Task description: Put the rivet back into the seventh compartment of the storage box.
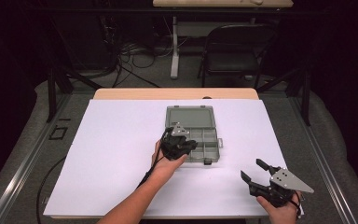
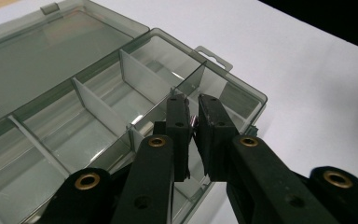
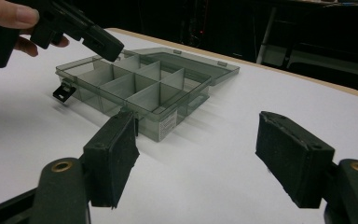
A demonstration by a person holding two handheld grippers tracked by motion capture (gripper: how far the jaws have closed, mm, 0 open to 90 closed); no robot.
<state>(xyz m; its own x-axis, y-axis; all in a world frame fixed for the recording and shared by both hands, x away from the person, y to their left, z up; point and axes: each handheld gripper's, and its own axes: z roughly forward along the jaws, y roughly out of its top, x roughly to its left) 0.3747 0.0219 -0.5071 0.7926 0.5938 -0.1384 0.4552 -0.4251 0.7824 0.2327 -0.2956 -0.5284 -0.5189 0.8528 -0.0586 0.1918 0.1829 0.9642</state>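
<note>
Here the open compartment box (image 1: 200,140) lies near the middle of the white table (image 1: 112,154), its lid flat behind it. The left gripper (image 2: 192,122) hangs over a compartment at the box's near edge, jaws clenched on a small metallic piece (image 2: 194,122) — perhaps a screw. The right gripper (image 3: 200,154) — jaws spread wide, nothing between them — rests well apart.

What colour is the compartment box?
Translucent smoky grey compartment box, with a black latch; clearest in the right gripper view.
</note>
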